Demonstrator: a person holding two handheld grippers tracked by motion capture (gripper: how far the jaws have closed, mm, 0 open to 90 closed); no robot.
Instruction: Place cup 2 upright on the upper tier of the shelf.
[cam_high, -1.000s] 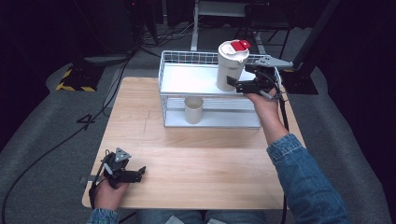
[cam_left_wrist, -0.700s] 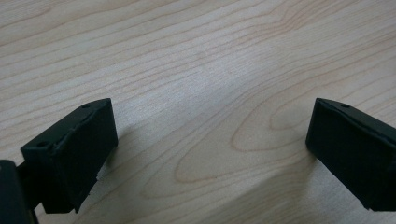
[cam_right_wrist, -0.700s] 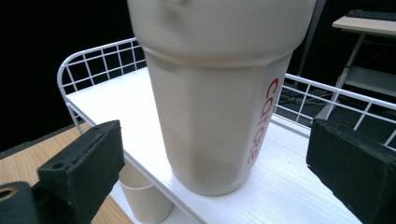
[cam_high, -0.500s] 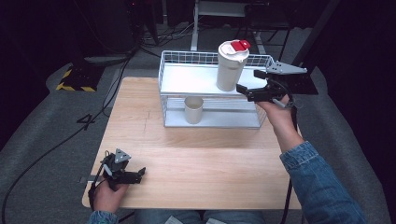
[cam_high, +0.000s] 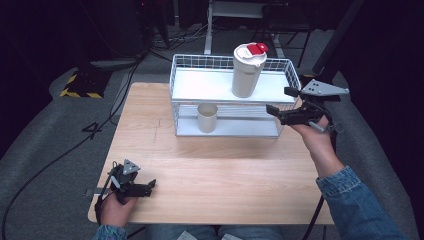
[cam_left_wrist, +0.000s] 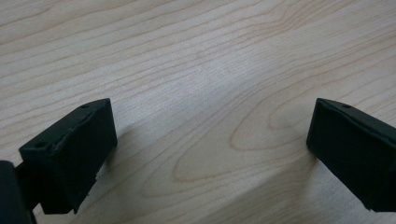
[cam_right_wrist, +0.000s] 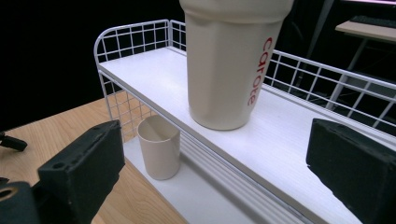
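A tall cream tumbler with a white lid and red flip cap stands upright on the top shelf of a white wire rack. In the right gripper view the tumbler bears red lettering. A small cream cup sits on the lower shelf, also in the right gripper view. My right gripper hovers at the rack's right end, jaws open and empty, apart from the tumbler. My left gripper rests low over the table near the front left corner, jaws open with bare wood between them.
The wooden table spreads in front of the rack. Grey floor with cables surrounds it, and a yellow-black striped object lies at the back left. Dark stands and furniture legs rise behind the rack.
My right gripper has drawn back from beside the tumbler, moving right and toward the table's front. The tumbler stays on the top shelf. The left gripper has not moved.
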